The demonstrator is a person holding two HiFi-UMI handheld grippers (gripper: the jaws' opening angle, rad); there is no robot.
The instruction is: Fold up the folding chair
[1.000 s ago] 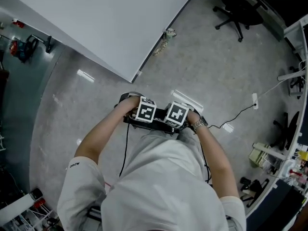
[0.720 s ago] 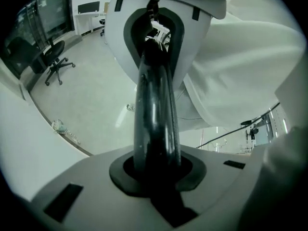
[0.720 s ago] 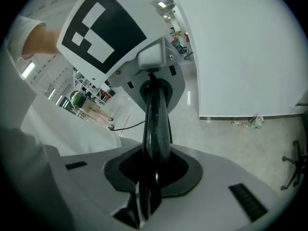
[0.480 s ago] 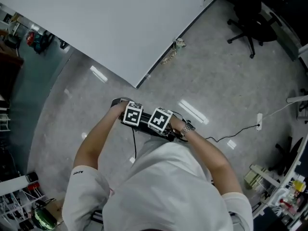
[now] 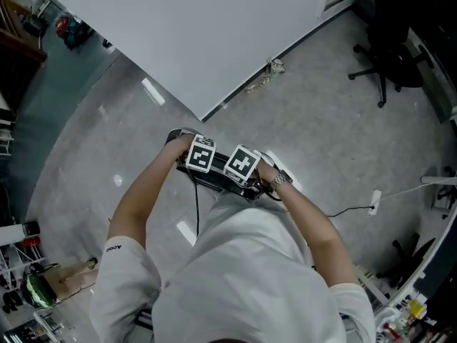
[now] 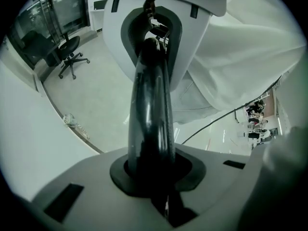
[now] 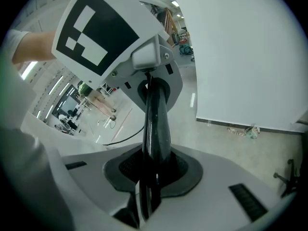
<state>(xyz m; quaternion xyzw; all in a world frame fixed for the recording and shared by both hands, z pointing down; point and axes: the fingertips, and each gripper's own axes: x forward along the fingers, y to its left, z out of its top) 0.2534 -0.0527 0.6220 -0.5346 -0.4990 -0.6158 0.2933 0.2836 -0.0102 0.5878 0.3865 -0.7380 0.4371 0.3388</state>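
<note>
Seen from above, you stand on a grey speckled floor (image 5: 321,120) in a white short-sleeved T-shirt (image 5: 243,277), with both forearms reaching forward to the centre of the head view. There your left gripper (image 5: 201,156) and right gripper (image 5: 241,164) sit just beside each other, the left at 9 o'clock of the right. Each is topped by its white cube with black square markers.

Directly under them is the black folding chair (image 5: 214,181). Only a short dark stretch of it shows, running from 10 o'clock to 4 o'clock just in front of your waist. Whether it touches the floor cannot be told from here.

In the left gripper view, the two pale grey fingers (image 6: 72,186) are clamped on a glossy black tube (image 6: 151,105) of the chair. The tube runs straight up to 12 o'clock and into the white body of the right gripper. In the right gripper view, the fingers (image 7: 231,186) are likewise closed tight on the same tube. It leads up toward 12 o'clock to the left gripper, whose marker cube fills 11 o'clock.

A thin black cable (image 5: 196,209) hangs from the grippers toward 6 o'clock. A metal wristwatch (image 5: 280,180) sits on your right wrist. A large white wall panel (image 5: 214,20) fills 12 o'clock of the head view. A black office chair on castors (image 5: 385,56) stands well apart at 2 o'clock, and a white power strip (image 5: 372,204) with its cord lies at 4 o'clock
</note>
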